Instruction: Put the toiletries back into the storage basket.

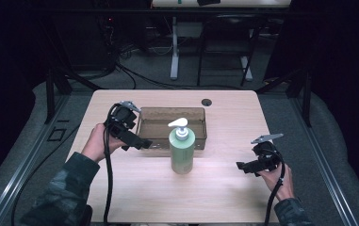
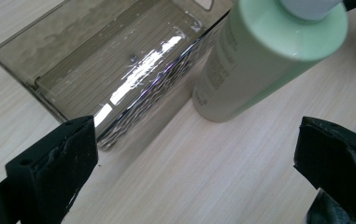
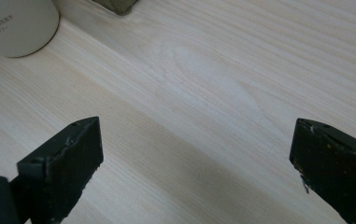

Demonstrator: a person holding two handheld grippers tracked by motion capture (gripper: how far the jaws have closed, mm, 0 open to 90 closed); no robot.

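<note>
A: Panel one — the left gripper (image 1: pixel 142 142) is hovering with its jaws spread wide and pinching nothing; the green pump bottle (image 1: pixel 182 150) is standing upright just ahead of it and to its right, on the table (image 1: pixel 224 188). What is likely to go wrong from here?

B: The bottle is tall and narrow-footed, so a jaw arriving high on the body is probably going to tip it. In the left gripper view the bottle (image 2: pixel 264 60) is sitting off-centre, nearer the right-hand jaw — closing from there risks pushing it rather than clamping it. The smooth plastic is also likely to be slipping under a weak grip.

A: And the right gripper (image 1: pixel 244 165)?

B: Also spread and holding nothing, well apart from the bottle, pointing across bare wood; the bottle's base (image 3: pixel 14 25) is showing far ahead of its left-hand jaw.

A: Containers?

B: The smoky clear bin (image 1: pixel 144 123) is lying just beyond the left gripper, close behind the bottle. In the left gripper view its ribbed floor (image 2: pixel 115 70) is showing bare — nothing inside.
</note>
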